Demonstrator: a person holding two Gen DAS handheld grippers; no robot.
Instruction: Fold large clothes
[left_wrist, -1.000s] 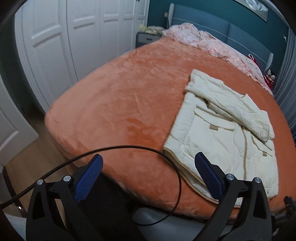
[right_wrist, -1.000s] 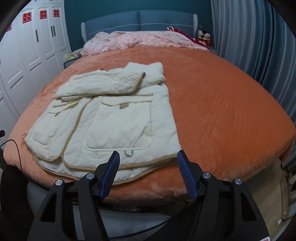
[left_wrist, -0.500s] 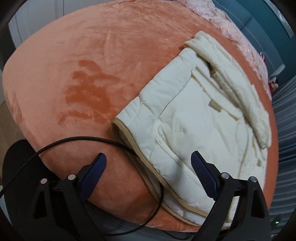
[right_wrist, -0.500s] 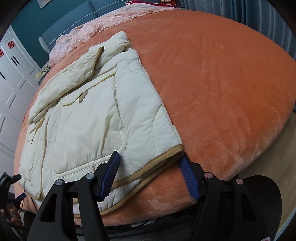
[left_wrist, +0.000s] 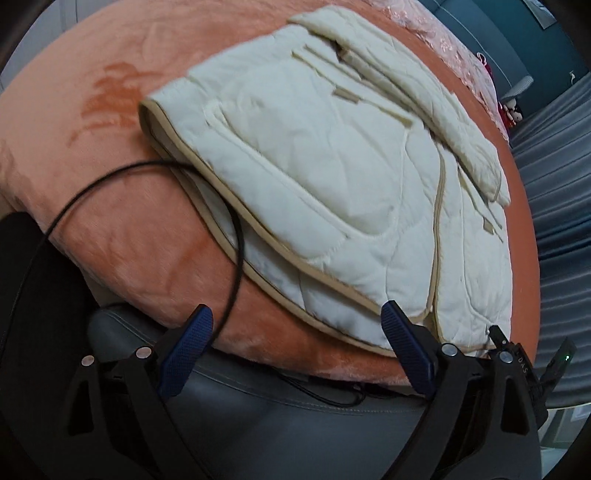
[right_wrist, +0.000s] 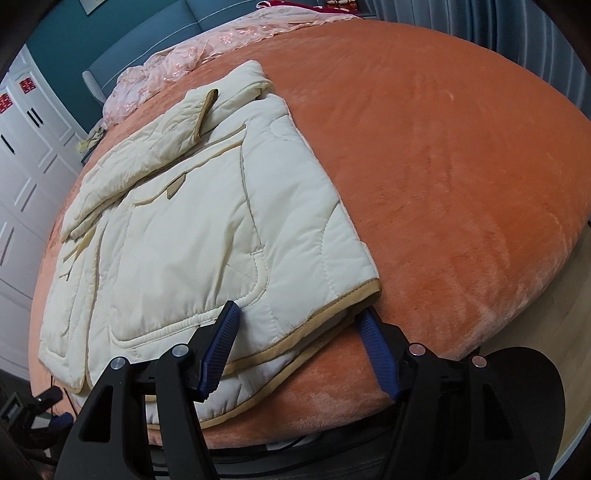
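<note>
A cream quilted jacket (left_wrist: 332, 177) with tan trim lies flat on the orange bed cover (left_wrist: 122, 229), its sleeves folded across the chest and its hem at the near bed edge. My left gripper (left_wrist: 295, 314) hangs open over that edge, its right fingertip (left_wrist: 391, 314) just at the hem's trim and nothing between the pads. My right gripper (right_wrist: 297, 312) stands open around the jacket's (right_wrist: 207, 221) right hem corner. One finger lies over the fabric and the other sits at the corner's outer edge; the pads do not press.
A black cable (left_wrist: 147, 173) loops over the bed edge and under the left hem. Beneath the cover runs the grey bed frame (left_wrist: 295, 424). A pink lace spread (right_wrist: 207, 55) lies by the blue headboard. White wardrobe doors (right_wrist: 22, 147) stand left, grey curtains (left_wrist: 561, 221) right.
Both grippers came down and tipped toward the jacket's near hem. The left one slid right from bare cover to the hem. The right one now has the hem corner between its fingers.
</note>
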